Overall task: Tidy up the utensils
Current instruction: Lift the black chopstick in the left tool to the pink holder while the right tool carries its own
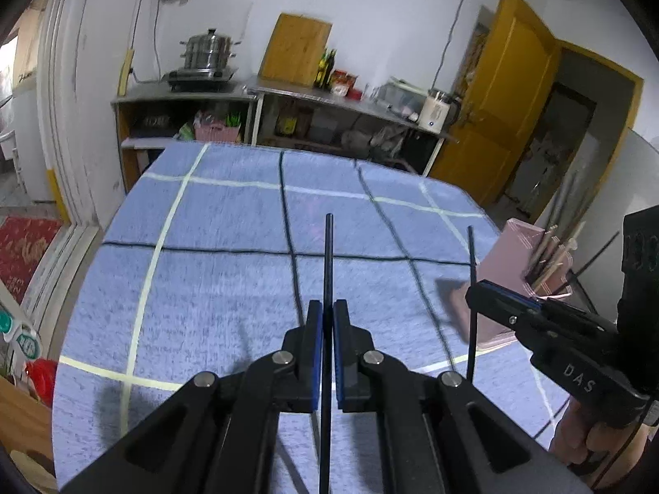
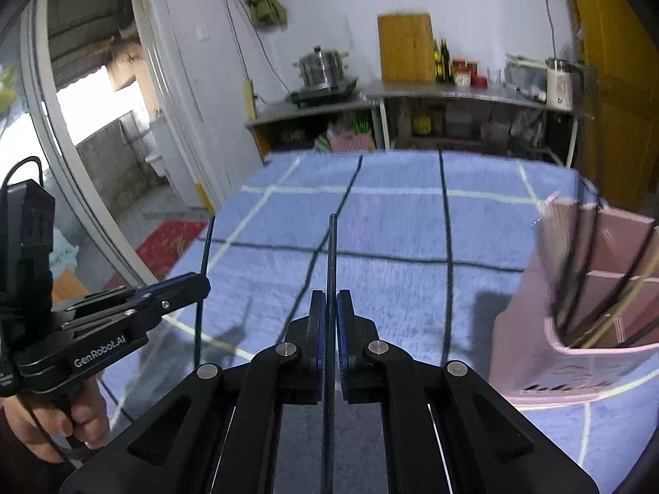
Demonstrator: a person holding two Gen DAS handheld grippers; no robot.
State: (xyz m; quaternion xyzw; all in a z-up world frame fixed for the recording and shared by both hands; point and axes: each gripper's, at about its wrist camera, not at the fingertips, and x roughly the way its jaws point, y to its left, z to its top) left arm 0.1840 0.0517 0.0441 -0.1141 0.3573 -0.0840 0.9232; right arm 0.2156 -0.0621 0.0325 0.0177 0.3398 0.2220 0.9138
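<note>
A black chopstick (image 1: 328, 263) is clamped upright in the left gripper (image 1: 328, 313), another black chopstick (image 2: 330, 263) in the right gripper (image 2: 330, 304), beside the pink holder (image 2: 576, 308).

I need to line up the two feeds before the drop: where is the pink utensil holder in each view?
Left wrist view: pink utensil holder sits at the right edge, partly hidden behind the right tongs, which are shut on a black chopstick.
Right wrist view: it fills the lower right, chopsticks standing inside.
Shared landmark: the steel steamer pot on the back counter.
</note>
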